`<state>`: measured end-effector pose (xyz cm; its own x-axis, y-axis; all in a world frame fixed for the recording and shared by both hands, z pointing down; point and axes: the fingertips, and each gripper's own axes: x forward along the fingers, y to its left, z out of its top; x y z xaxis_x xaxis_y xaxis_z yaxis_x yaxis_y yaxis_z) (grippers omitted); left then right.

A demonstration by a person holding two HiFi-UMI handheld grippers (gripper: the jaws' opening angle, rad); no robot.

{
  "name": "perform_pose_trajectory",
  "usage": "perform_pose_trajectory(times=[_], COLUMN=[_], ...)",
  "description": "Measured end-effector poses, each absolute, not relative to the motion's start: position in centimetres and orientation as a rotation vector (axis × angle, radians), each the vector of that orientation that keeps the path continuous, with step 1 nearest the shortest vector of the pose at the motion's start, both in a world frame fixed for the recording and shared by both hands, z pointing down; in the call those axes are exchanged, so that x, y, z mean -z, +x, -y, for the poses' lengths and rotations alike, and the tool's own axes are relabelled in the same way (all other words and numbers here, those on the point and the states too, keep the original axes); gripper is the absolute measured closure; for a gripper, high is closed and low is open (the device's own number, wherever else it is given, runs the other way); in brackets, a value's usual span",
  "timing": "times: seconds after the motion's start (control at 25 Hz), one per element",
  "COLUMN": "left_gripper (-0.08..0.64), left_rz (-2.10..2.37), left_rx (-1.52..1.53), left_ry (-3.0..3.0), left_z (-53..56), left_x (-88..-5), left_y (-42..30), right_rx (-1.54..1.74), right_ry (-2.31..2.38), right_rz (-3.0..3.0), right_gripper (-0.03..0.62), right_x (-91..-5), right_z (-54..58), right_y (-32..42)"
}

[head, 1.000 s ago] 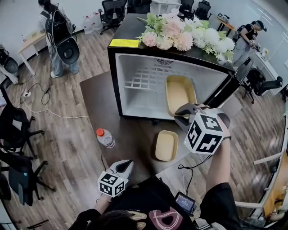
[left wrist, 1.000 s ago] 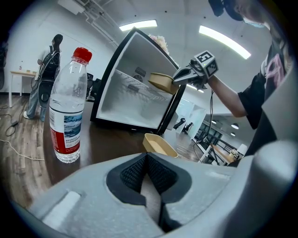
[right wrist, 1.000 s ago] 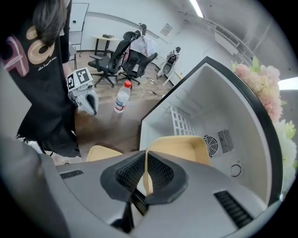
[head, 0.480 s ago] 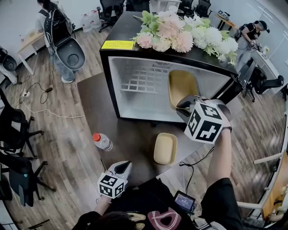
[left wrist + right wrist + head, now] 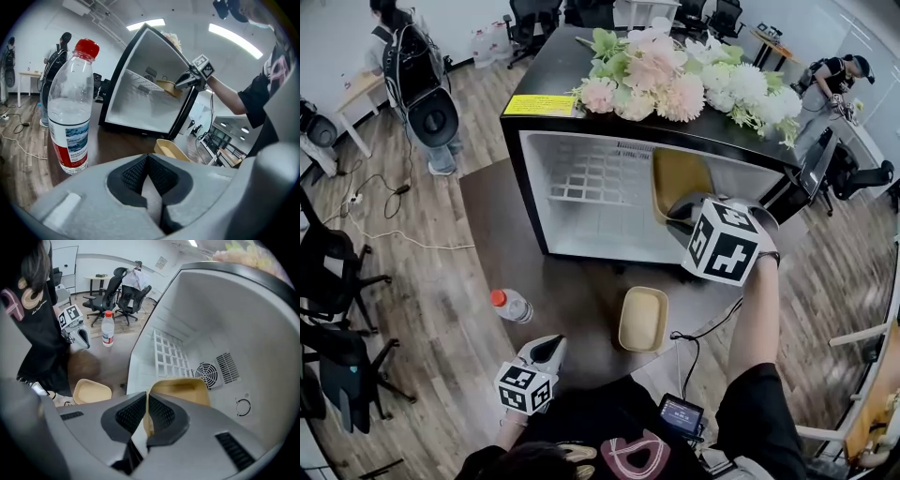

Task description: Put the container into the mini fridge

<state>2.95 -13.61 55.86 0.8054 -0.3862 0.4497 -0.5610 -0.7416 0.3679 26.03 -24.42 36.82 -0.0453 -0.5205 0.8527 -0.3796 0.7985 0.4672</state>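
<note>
The open mini fridge (image 5: 581,202) stands on a dark table, its white inside bare apart from a wire shelf. A tan container (image 5: 675,178) stands tilted on edge inside the fridge at the right. My right gripper (image 5: 680,211) is shut on its rim; in the right gripper view that rim (image 5: 180,390) sits pinched between the pads of the gripper (image 5: 146,416). A second tan container (image 5: 643,319) lies flat on the table in front of the fridge. My left gripper (image 5: 548,347) hovers at the table's near edge, shut with nothing in it (image 5: 147,173).
A water bottle with a red cap (image 5: 510,305) stands on the table's left part, close in front of the left gripper (image 5: 70,108). Artificial flowers (image 5: 675,80) lie on the fridge top. Office chairs, cables and people are around the table.
My right gripper has carried the tan container a little deeper into the fridge. The left gripper has drifted slightly along the table's near edge.
</note>
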Motion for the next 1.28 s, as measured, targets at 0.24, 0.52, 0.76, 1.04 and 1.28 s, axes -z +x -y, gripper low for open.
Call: perform_pose_trajectory(times=[0.24,0.52,0.76,1.04,1.28], left_gripper=[0.552,0.552,0.552,0.552,0.552], left_rz=[0.735,0.751,0.760,0.784,0.790], left_rx=[-0.499,-0.489,-0.488,-0.489,-0.483], left_ry=[2.467,2.455,2.453,2.448,2.453], left_z=[14.2,14.8,14.9,15.2,15.0], left_x=[-56.4,-56.4,-56.4,-56.3,-56.1], left_y=[2.3,2.5,2.4,1.9,1.9], right_rx=[0.114,0.061,0.038,0.053,0.077], right_ry=[0.736,0.739,0.743,0.791,0.846], right_rz=[1.642,1.649,1.662,1.669,1.707], right_gripper=[0.566,0.565,0.563,0.557,0.460], right_x=[-36.7,-36.7,-36.8,-36.5,-35.5], right_z=[25.8,26.6,27.0,27.9,28.1], right_y=[27.5,28.1,28.5,28.8,28.5])
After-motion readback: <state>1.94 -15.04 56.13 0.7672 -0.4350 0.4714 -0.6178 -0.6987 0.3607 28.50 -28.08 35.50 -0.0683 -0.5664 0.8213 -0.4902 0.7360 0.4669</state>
